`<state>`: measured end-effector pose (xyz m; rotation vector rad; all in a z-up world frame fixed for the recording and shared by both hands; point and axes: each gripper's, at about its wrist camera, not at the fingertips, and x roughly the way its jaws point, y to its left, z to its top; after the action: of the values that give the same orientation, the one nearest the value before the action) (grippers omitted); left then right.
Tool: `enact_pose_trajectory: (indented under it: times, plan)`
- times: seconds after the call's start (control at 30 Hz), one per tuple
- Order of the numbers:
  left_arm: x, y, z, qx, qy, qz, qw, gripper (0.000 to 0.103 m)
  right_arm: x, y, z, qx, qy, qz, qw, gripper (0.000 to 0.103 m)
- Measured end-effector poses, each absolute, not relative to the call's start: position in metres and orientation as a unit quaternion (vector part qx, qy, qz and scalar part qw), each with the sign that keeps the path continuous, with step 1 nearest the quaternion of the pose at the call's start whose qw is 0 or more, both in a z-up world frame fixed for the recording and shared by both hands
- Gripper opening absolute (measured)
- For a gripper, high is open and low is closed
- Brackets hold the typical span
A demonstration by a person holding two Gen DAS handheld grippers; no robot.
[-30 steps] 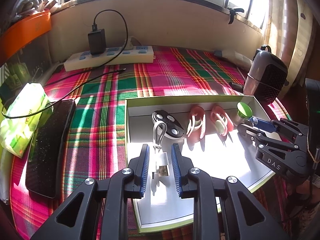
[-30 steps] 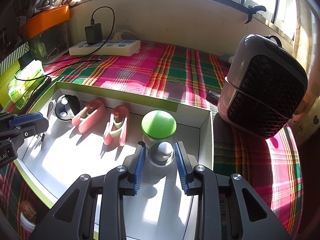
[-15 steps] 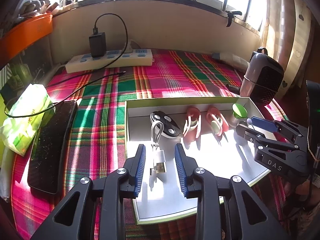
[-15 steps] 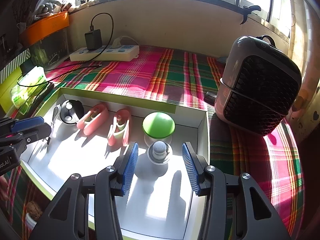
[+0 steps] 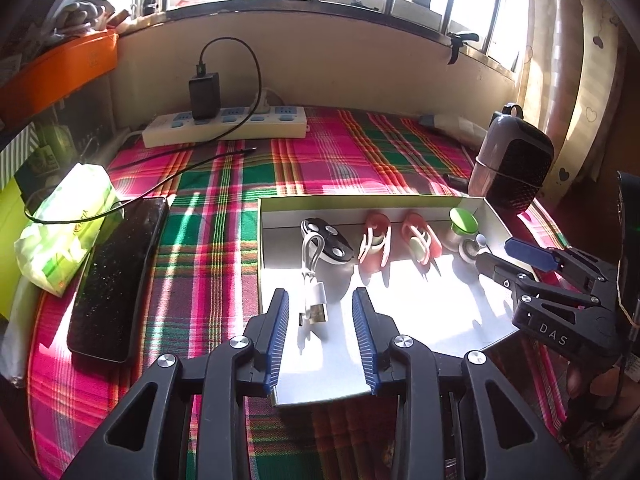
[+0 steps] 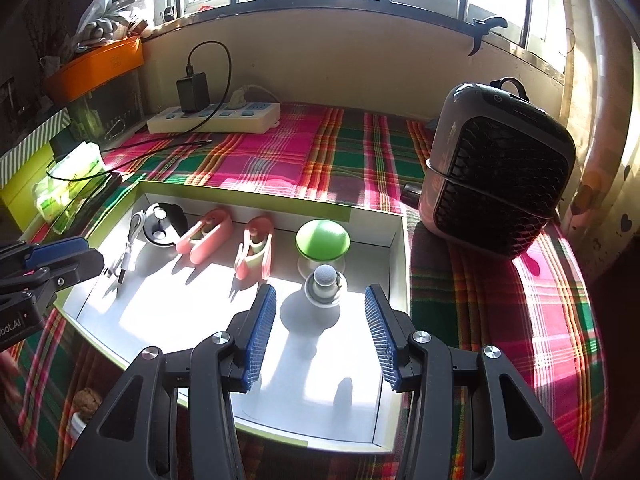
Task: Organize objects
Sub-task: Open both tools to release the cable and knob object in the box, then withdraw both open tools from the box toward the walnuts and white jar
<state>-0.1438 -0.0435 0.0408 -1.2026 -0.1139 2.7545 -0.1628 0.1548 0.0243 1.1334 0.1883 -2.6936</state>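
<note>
White tray (image 5: 420,320) on plaid cloth, holding small items in a row.
My left gripper (image 5: 322,336) hangs open over the USB cable (image 5: 314,280); my right gripper (image 6: 322,334) gapes empty before the grey-knobbed gadget (image 6: 325,282).

contents by count: one shallow white cardboard tray with green rim (image 6: 372,216), holding two pink plastic clips (image 6: 206,235) (side by side), one green dome-topped round item (image 6: 322,239), one small grey-capped round item (image 6: 325,284), one black oval case with white dots (image 5: 327,237), one short white usb cable (image 5: 314,276). outside it: one white power strip (image 5: 224,127), one black phone (image 5: 118,278), one green tissue pack (image 5: 66,226), one dark portable fan (image 6: 500,172).
</note>
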Motion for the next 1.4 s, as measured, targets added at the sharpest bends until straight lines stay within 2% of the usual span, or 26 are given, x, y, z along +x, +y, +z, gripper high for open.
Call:
enact_pose_trajectory:
  times: [0.67, 1.4]
  plan:
    - [-0.085, -0.051, 0.052, -0.382, -0.057, 0.919, 0.079, 0.031, -0.100, 0.157, 0.039, 0.367, 0.037, -0.922, 0.120, 0.047]
    - [-0.045, -0.029, 0.024, -0.425, -0.090, 0.888, 0.151, 0.034, -0.052, 0.161, 0.019, 0.386, 0.008, -0.910, 0.150, 0.047]
